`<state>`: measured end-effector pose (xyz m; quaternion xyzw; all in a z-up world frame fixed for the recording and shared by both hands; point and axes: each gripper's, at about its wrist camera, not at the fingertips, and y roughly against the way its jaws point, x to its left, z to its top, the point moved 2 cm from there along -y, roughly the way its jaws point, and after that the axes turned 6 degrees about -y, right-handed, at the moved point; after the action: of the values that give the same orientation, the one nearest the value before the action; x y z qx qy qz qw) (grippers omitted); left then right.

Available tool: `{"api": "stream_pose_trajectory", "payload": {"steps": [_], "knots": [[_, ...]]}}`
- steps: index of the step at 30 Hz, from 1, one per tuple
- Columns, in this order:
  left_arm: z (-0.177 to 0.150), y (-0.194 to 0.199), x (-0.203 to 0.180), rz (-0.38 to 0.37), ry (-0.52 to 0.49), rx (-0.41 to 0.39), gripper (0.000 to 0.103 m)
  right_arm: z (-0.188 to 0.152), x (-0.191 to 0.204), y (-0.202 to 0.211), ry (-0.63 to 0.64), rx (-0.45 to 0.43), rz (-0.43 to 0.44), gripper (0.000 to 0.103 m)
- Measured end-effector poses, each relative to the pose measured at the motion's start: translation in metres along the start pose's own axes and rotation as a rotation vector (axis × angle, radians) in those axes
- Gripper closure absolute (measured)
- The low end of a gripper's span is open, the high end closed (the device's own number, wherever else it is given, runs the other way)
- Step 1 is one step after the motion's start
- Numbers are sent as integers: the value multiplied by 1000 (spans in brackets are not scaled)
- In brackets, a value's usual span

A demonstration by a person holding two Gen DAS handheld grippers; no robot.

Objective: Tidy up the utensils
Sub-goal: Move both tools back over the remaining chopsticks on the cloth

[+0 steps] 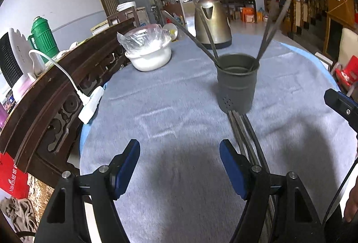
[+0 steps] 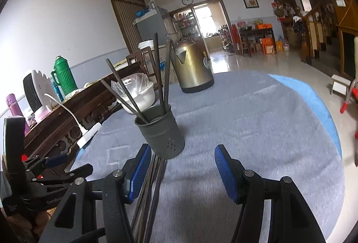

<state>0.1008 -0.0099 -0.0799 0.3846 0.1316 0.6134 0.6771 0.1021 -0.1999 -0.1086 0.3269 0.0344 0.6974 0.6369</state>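
On the grey surface [image 1: 179, 90], both claws, left claw [image 1: 180, 167] and right claw [image 2: 180, 167], gape empty; loose chopsticks [image 2: 154, 180], probably four, could scatter or knock the holder [image 2: 162, 131] if snatched carelessly.

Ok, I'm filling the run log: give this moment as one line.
left gripper open, empty | right gripper open, empty | grey metal holder upright, some dark chopsticks inside | loose dark chopsticks on grey cloth

A cup [image 1: 237, 84] stands mid-table [image 1: 170, 108] with chopsticks [image 1: 271, 26] upright in it. More chopsticks [image 1: 243, 131] lie flat on the table just before the cup. Behind it stands a kettle [image 1: 211, 21]; a bowl [image 1: 148, 56] sits behind and left, near a sideboard [image 1: 56, 86].
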Motion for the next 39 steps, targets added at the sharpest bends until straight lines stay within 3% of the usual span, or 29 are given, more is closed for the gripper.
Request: {"api": "stream_pose_trajectory", "payload": {"steps": [15, 39], "knots": [[-3, -5, -18, -10, -47, 16, 29, -9, -8, -8, -20, 46, -8, 39], [-10, -16, -17, -17, -43, 45, 29, -18, -5, -24, -20, 108, 6, 41]]}}
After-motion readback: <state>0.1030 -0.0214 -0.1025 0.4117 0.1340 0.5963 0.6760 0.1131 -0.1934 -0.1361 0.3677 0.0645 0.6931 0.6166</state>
